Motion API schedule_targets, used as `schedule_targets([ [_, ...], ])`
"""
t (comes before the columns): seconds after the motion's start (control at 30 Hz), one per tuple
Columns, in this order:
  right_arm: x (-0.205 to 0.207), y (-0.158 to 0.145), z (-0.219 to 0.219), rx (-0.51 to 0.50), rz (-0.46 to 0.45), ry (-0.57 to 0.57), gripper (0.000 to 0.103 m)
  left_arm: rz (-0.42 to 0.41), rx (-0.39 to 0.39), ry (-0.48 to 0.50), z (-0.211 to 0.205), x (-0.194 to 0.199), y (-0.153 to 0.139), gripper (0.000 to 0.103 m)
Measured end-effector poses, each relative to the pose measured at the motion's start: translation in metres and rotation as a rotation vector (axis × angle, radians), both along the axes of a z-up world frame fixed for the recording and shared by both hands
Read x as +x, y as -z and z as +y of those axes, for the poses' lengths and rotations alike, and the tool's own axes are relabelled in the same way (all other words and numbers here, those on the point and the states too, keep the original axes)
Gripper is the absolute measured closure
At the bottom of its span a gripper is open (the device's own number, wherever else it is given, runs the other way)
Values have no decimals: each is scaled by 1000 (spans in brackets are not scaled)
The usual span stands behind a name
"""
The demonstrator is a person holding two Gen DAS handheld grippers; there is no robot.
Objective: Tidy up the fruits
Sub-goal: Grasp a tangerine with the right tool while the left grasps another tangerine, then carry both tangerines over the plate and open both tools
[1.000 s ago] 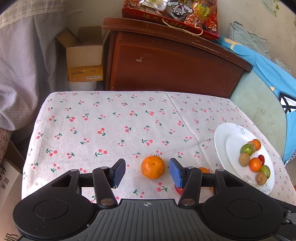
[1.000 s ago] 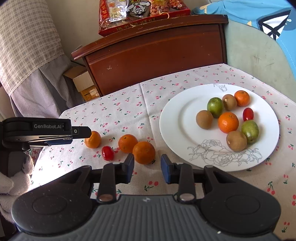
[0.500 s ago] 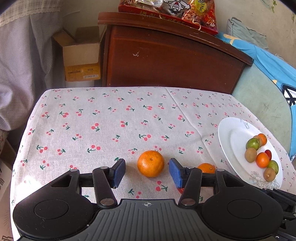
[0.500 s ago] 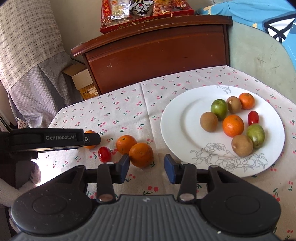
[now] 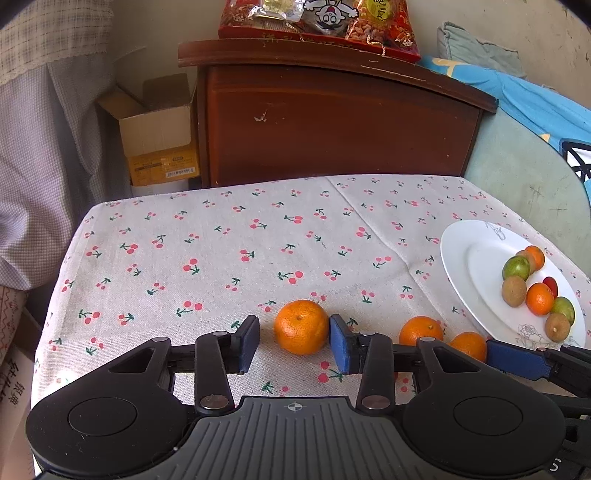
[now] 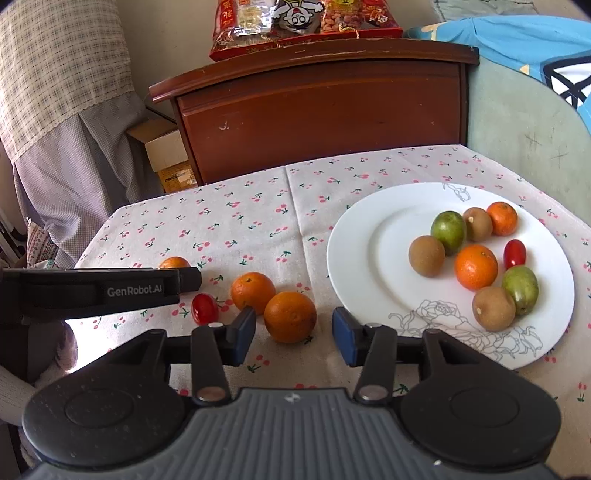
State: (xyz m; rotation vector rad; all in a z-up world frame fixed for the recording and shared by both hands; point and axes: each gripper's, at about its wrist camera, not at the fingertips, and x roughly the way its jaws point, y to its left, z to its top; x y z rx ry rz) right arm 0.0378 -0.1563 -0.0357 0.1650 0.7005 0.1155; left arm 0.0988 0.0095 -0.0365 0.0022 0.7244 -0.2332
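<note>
My left gripper (image 5: 294,343) is open around a mandarin (image 5: 301,327) on the cherry-print tablecloth; its right pad touches the fruit, the left pad stands apart. My right gripper (image 6: 293,334) is open around another mandarin (image 6: 290,316), not touching it. Beside that one lie a second mandarin (image 6: 252,292) and a cherry tomato (image 6: 204,308). A white plate (image 6: 369,236) at the right holds several mandarins, kiwis, green fruits and a cherry tomato. The left gripper's body (image 6: 96,291) hides most of its mandarin (image 6: 173,263) in the right wrist view.
A brown wooden cabinet (image 5: 340,122) stands behind the table with red snack bags (image 5: 317,26) on top. An open cardboard box (image 5: 159,133) sits at its left. A blue cloth (image 5: 535,99) lies at the right. The table's left edge (image 5: 62,258) drops beside a checked curtain.
Both grippers have moved forward, so each now has a mandarin between its fingers. The right gripper's fingers have opened wider.
</note>
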Motion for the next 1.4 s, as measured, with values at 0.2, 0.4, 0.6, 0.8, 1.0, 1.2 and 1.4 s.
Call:
schedule_targets([
  [0.2,-1,0,0,-6,-4,3,73,-13,3,17,0,-5,1,75],
  [0.4,-6,-2,2,-13,5,0,73,2,-22,-4,7,-8,-1,75],
  [0.6,-15,-13,0,-26,3,-11,73,12,-85,-50,16,-8,-10,75],
  [0.8,-19,-38,-21,-22,-14,0,73,-15,-137,-20,6,-12,-28,75],
  [1.0,-15,-62,-63,52,-6,61,73,-36,-192,46,-14,-16,-42,75],
  [1.2,-15,-63,-85,89,-5,105,73,-39,-212,120,-40,-10,-45,75],
  [1.4,-13,-39,-82,93,49,125,73,-12,-218,173,-59,3,-40,75],
])
